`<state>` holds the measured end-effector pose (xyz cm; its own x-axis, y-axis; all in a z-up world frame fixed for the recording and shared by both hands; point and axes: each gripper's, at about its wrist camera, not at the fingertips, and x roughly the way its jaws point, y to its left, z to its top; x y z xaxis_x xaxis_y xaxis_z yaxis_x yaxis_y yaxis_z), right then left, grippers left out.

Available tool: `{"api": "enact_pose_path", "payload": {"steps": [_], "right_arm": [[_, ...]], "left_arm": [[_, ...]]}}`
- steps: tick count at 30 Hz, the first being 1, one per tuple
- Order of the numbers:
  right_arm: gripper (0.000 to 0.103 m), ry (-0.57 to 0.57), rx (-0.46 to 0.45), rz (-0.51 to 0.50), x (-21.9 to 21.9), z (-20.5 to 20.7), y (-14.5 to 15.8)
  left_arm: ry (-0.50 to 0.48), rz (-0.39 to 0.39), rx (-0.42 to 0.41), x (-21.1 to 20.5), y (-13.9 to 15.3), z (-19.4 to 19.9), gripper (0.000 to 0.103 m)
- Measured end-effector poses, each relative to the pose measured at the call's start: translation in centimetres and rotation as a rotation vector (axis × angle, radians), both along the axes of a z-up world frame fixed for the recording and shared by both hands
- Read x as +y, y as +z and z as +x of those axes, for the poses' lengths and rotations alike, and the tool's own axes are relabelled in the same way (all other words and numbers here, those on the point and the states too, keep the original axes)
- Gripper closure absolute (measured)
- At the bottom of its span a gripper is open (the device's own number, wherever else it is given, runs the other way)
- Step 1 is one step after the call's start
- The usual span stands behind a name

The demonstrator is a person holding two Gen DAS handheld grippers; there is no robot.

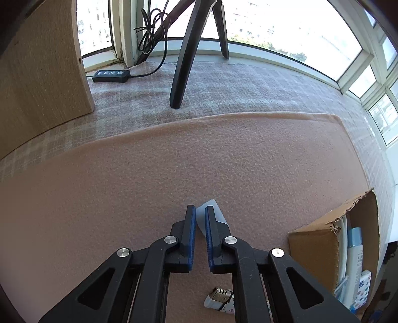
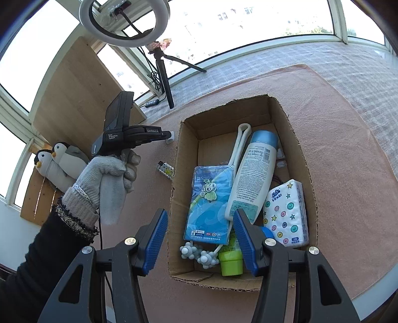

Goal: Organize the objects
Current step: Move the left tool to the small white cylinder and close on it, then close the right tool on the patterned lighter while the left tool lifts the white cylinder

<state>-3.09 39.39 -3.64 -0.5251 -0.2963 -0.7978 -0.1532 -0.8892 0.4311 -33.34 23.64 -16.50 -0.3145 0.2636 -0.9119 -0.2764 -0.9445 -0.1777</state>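
Observation:
My left gripper (image 1: 199, 211) is shut on a small translucent white plastic piece (image 1: 217, 211) just above the pink felt mat (image 1: 149, 174). In the right wrist view a gloved hand (image 2: 107, 171) holds that left gripper (image 2: 170, 136) left of the cardboard box (image 2: 302, 159). A patterned lighter (image 1: 219, 297) (image 2: 166, 169) lies on the mat beside the box. My right gripper (image 2: 200, 212) hangs open over the box's near end, holding nothing. In the box lie a blue booklet (image 2: 211, 203), a white bottle with a blue cap (image 2: 256, 174), a Vinda tissue pack (image 2: 286, 213) and a green bottle (image 2: 231, 261).
A ring light (image 2: 124, 22) on a tripod (image 1: 184, 62) stands at the mat's far edge, with a black cable control (image 1: 111, 75) beside it. A wooden board (image 1: 37, 74) leans at the left. Two plush penguins (image 2: 59, 161) sit by the window. The box (image 1: 323, 236) is at the mat's right.

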Motion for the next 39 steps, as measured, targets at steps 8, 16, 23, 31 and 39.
{"api": "enact_pose_path", "payload": {"steps": [8,16,23,31,39], "right_arm": [[0.052,0.197,0.011,0.099,-4.0,-5.5,0.9],[0.055,0.375,-0.018,0.231,-8.3,-9.9,0.4],[0.067,0.536,-0.119,0.368,-12.6,-14.1,-3.3],[0.07,0.614,-0.223,0.493,-15.5,-16.9,-7.5],[0.07,0.616,-0.294,0.57,-16.1,-18.1,-9.8]], "left_arm": [[0.053,0.087,-0.003,-4.3,1.0,1.8,0.098],[0.083,0.147,0.032,-8.7,3.7,4.7,0.098],[0.07,0.157,0.017,-12.3,3.9,9.1,0.098],[0.08,0.199,-0.079,-15.3,1.4,13.4,0.098],[0.099,0.195,-0.072,-15.7,1.0,14.0,0.096]]}}
